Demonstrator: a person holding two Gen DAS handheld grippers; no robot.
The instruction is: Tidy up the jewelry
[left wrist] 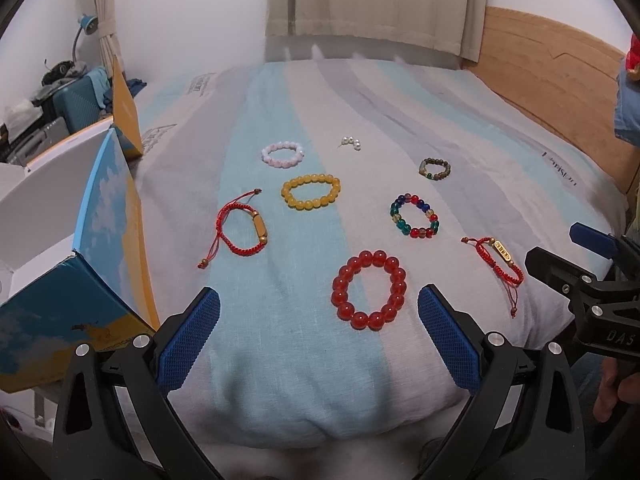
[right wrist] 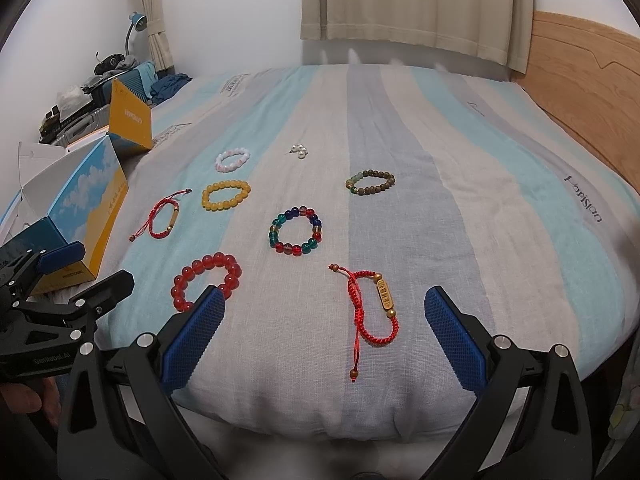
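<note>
Both jaws wide and empty; lower left gripper (left wrist: 318, 322) over red bracelet (left wrist: 369, 290), pinch one bead side against soft bed (left wrist: 280, 380), carry to box (left wrist: 68, 280).

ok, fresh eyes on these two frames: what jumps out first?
Bracelets spread over a striped bedspread: a big red bead bracelet nearest, a multicolour glass bead bracelet mid-bed, a yellow bead bracelet behind it, and red cord bracelets at either side. Both tongs, left and right, hang open and empty at the near edge. An open blue-and-yellow cardboard box stands at the bed's left.
</note>
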